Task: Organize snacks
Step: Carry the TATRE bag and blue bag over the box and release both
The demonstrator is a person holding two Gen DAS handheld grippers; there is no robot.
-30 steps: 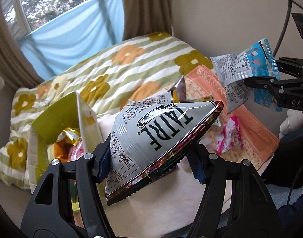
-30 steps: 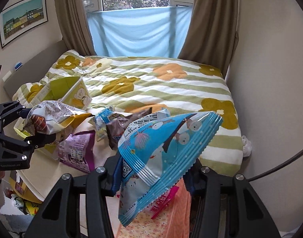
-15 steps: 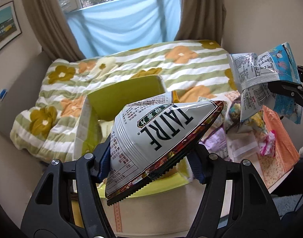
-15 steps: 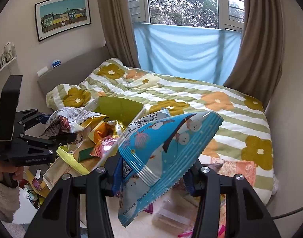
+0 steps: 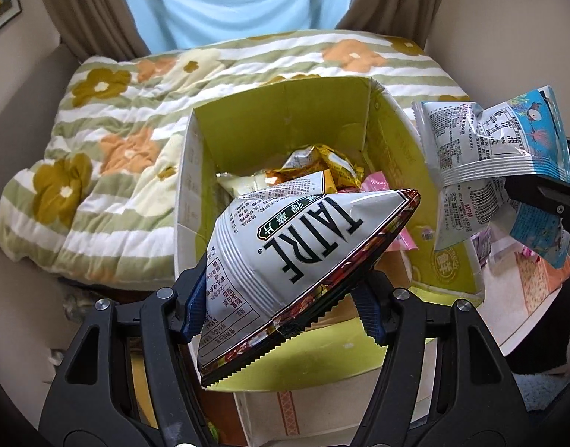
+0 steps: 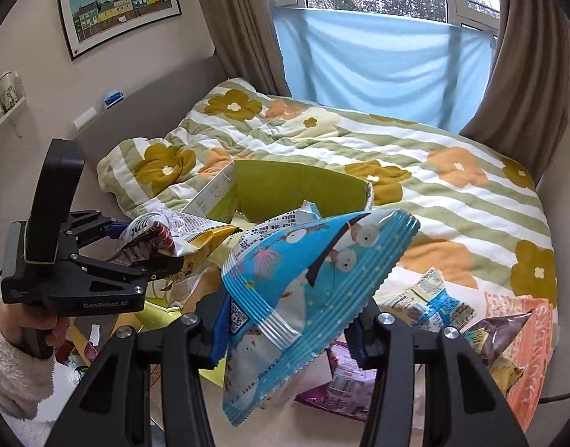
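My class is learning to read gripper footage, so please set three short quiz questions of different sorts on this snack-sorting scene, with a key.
1. True or false: both grippers hold a snack bag.
2. Which gripper holds the blue cartoon bag? A left, B right.
3. Fill in: the open box with the yellow-green inside already holds several ____.

Key: 1 true: the left gripper grips the silver chip bag, and the right gripper the blue one. 2 B. 3 snack packets.

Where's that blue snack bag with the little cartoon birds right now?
The blue snack bag is pinched in the right gripper, held in the air beside the open yellow-green box near the bed's foot.
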